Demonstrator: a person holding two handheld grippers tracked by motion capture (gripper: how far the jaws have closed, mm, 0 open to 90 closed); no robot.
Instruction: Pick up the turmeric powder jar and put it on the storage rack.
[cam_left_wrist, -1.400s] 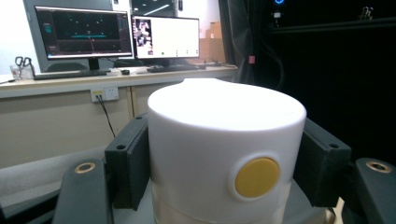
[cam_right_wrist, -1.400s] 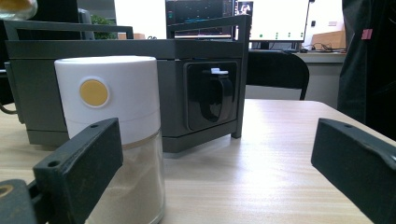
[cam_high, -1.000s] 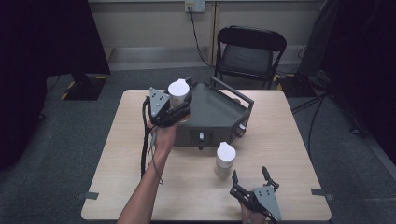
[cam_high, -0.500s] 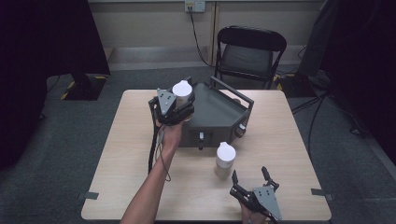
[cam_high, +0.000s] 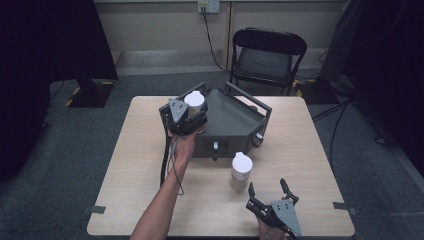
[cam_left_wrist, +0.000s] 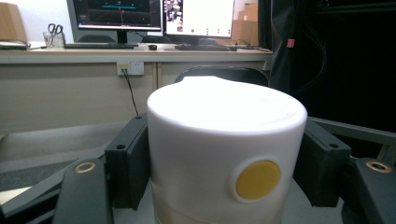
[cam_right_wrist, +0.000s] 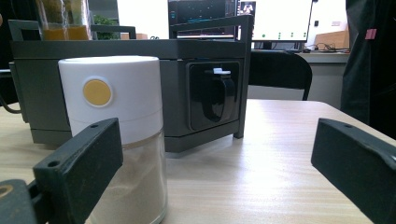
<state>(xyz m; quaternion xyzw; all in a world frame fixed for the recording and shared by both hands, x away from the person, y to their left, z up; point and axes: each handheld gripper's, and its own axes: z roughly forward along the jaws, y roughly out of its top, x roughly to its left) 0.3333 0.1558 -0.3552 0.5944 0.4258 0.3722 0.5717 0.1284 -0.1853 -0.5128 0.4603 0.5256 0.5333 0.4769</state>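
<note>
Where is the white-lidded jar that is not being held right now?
In the high view the free jar stands upright on the table, just in front of the grey rack and just beyond the open right gripper.

Counter (cam_high: 300, 150): pale wood-grain laminate, smooth, faint sheen.
Rack (cam_high: 235, 122): grey-green metal, matt painted finish; black plastic latch (cam_right_wrist: 215, 95) on its near face, slightly glossy.
Near jar (cam_right_wrist: 119, 140): clear glass or plastic body, glossy, holding fine beige powder; white plastic cap, smooth matt, with a yellow disc.
Held jar (cam_left_wrist: 224, 149): same white matt cap.
Fingers (cam_left_wrist: 126, 158): black matt plastic.
Floor (cam_high: 60, 165): grey carpet, rough.
</note>
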